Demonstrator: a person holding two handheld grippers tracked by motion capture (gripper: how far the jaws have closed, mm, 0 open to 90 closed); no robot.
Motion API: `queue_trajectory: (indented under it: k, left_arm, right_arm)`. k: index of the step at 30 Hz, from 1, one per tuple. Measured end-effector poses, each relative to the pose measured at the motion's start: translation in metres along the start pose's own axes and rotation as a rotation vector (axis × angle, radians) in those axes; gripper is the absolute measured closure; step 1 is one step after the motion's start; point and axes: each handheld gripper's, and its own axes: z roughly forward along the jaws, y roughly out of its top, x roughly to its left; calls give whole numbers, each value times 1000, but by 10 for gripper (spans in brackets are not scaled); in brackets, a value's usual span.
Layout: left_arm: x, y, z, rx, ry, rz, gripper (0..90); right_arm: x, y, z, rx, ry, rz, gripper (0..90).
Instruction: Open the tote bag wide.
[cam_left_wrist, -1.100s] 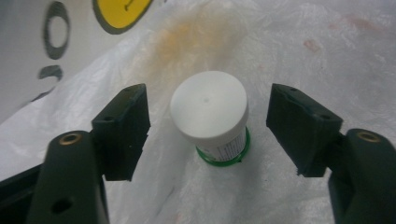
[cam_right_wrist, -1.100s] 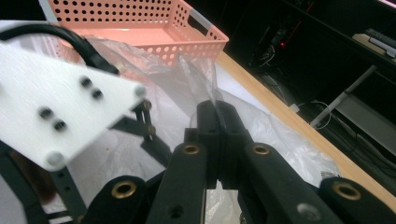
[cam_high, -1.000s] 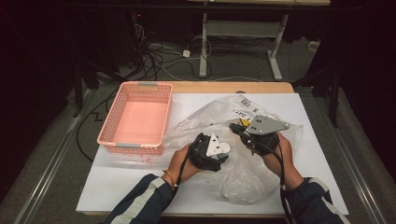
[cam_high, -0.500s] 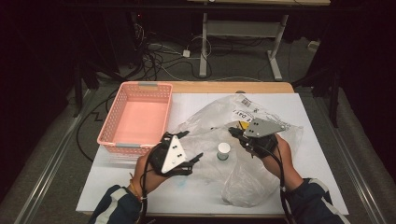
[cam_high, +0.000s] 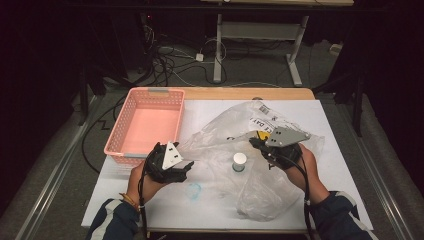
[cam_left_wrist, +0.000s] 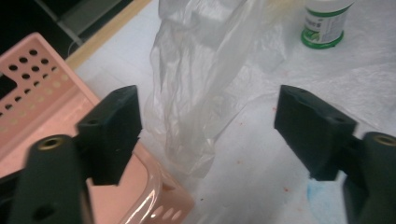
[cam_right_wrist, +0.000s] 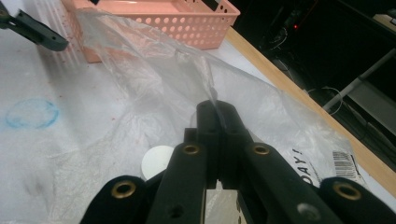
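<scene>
**Bag pinched open, bottle standing clear, basket empty**

The right gripper (cam_high: 256, 141) has its jaws clamped tight on the edge of the crumpled clear plastic bag (cam_high: 260, 185), holding it lifted just right of the small white bottle with a green label band (cam_high: 239, 162). The bottle stands upright, apparently free of the bag. The left gripper (cam_high: 186, 166), left of the bottle, has jaws that have just been closing, with nothing between them. The pink perforated plastic basket (cam_high: 120, 137), farther left of the bottle, holds nothing, so I judge that moving the bottle remains.

Crinkled clear plastic bag (cam_high: 260, 150) — glossy
</scene>
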Motion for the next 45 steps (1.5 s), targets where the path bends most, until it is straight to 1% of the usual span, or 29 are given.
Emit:
queue_trajectory:
  k: [1,2,3,5,6,7,8,9,10,11,12,13,14,15,17,18,20,22,24,26,27,28,29,32,36,38,39,42,45]
  left_arm:
    - [1,0,1,13,0,-2,424]
    - [1,-1,2,15,-8,-8,424]
    - [2,-2,1,7,-26,-7,596]
    - [2,-1,0,7,-12,-16,600]
    - [3,-1,-1,3,-16,-23,700]
    - [3,-1,-1,-10,-27,-23,700]
    - [4,-1,-2,-12,-37,-30,779]
    - [3,-1,-2,-14,-56,-27,800]
    - [3,0,-2,-18,-59,-16,800]
    - [2,0,-2,-19,-70,-10,831]
    - [1,0,-1,-17,-93,-15,832]
    - [0,0,-1,-14,-104,-10,845]
    - [0,1,0,-13,-109,-7,845]
    - [0,1,0,-15,-112,-7,847]
    - [0,1,-1,-20,-118,-9,848]
    - [0,1,-2,-21,-115,-7,848]
    - [0,1,-2,-21,-118,-8,849]
    - [0,1,-2,-19,-120,-5,851]
    - [-1,1,-2,-17,-121,-3,860]
    - [-1,1,-1,-13,-123,-2,861]
    - [-1,1,-1,-10,-120,0,861]
    - [-2,1,0,-7,-122,-2,862]
    - [-2,1,0,-4,-123,0,862]
    - [-3,1,1,-1,-121,1,863]
    - [-3,1,2,1,-117,-4,869]
    - [-3,1,3,5,-117,-1,869]
    - [-4,1,3,5,-118,0,869]
    - [-4,2,4,6,-117,3,869]
    - [-4,3,5,6,-117,5,868]
  right_arm:
    - [-2,-1,0,2,-3,0,900]
    - [-2,-1,0,2,-3,0,900]
    - [-3,-3,1,6,-6,6,900]
    - [-4,-4,1,7,-8,8,900]
    - [-5,-5,1,10,-11,10,900]
    - [-5,-5,1,10,-11,10,900]
    - [-7,-6,2,12,-13,13,886]
    - [-7,-6,2,13,-16,13,845]
    - [-7,-6,2,13,-16,13,845]
    - [-7,-6,2,14,-20,15,802]
    - [-7,-7,2,12,-22,18,800]
    - [-5,-7,1,2,-23,20,734]
    - [-5,-7,1,2,-23,20,734]
    - [-4,-7,0,-11,-30,21,638]
    - [0,-6,-8,-71,-68,29,528]
    - [0,-6,-8,-71,-68,29,528]
    - [3,-5,-15,-94,-67,23,481]
    - [5,-3,-24,-123,-63,28,458]
    - [9,-2,-33,-154,-78,28,454]
    - [14,-1,-42,-184,-67,43,454]
    - [18,-1,-45,-185,-52,42,455]
    - [27,-4,-49,-162,-3,27,451]
    - [27,-4,-49,-162,-3,27,451]
    - [43,-14,-52,-118,79,0,422]
    - [62,-29,-58,-71,153,-26,356]
    - [69,-36,-61,-73,223,-12,333]
    - [74,-38,-61,-63,249,-19,303]
    - [89,-45,-56,-17,348,-42,273]
    - [102,-49,-44,38,429,-69,233]
